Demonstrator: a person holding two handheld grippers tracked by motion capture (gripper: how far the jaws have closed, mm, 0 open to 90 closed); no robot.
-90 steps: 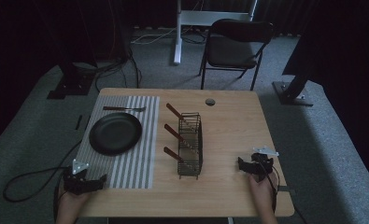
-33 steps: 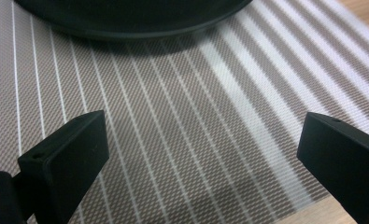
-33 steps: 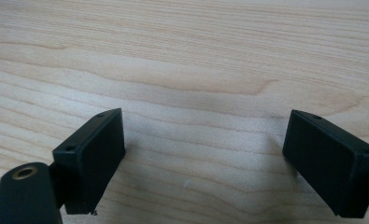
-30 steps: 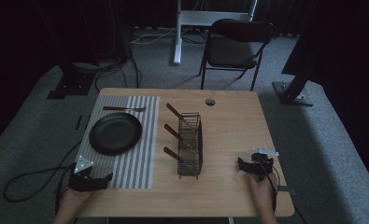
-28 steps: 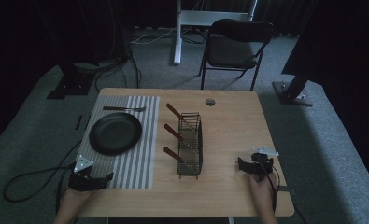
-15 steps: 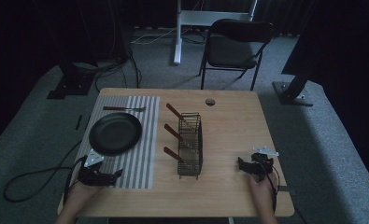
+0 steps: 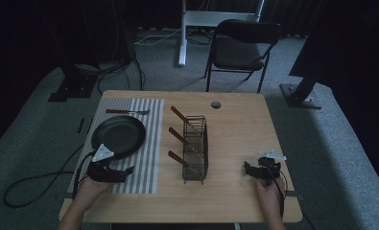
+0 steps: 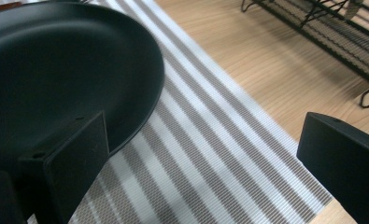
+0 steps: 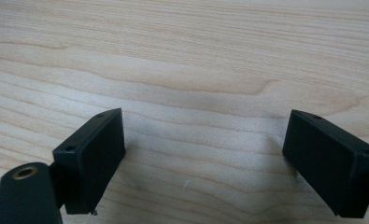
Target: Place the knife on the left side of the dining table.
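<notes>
- The left gripper point(image 7: 122, 171) sat over the near part of the striped mat point(image 7: 151, 143), its jaws spread wide and gripping nothing.
- In the left gripper view, one of its jaws lay just at the near rim of the black plate point(image 8: 56, 70); whether it touched the rim could not be told. The other jaw stood well apart, over the mat's edge point(image 8: 210, 154).
- The black plate point(image 7: 119, 136) rested on the mat, left of the wire rack point(image 7: 195, 148), which held brown-handled utensils point(image 7: 178, 158).
- The right gripper point(image 7: 248, 168) rested low on the bare wooden table point(image 7: 235, 124) to the right of the rack, jaws wide apart with nothing between them.
- In the right gripper view, plain wood grain point(image 9: 196, 93) lay between its jaws.
</notes>
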